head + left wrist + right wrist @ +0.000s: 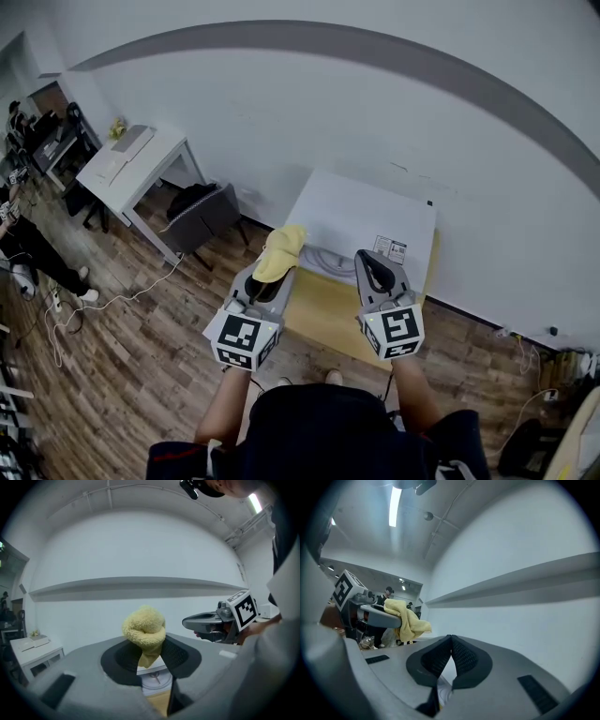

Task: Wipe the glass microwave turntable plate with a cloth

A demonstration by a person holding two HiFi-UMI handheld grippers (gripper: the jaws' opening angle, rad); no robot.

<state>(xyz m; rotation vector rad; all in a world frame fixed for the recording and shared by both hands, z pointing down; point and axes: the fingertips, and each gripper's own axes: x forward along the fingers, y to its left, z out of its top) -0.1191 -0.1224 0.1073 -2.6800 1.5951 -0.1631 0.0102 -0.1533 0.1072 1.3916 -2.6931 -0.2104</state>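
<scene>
A: Nearest to us first. What do we have in the left gripper (153, 660)?

B: We have its jaws pinched on the yellow cloth (144, 627). The cloth bunches into a ball above the pads and a tail hangs down between them.

A: And the right gripper (450, 641), at our one o'clock?

B: We hold it with the pads pressed together and nothing between them. Both grippers point level and sit high above the table.

A: Where is the glass plate (153, 680)?

B: It lies at our twelve o'clock, flat on the white table (366, 206) just past the yellow board (323, 314). It shows below the gap between our two grippers, and neither one touches it.

A: So how far along are we?

B: We have the cloth in hand, and that much is done. The cloth is well clear of the glass, so no wiping is happening here. We cannot tell from the plate whether it has had a pass. We judge that bringing the cloth down onto it is what remains.

A: Anything farther out?

B: There is a second desk (127, 159) at ten o'clock.
</scene>
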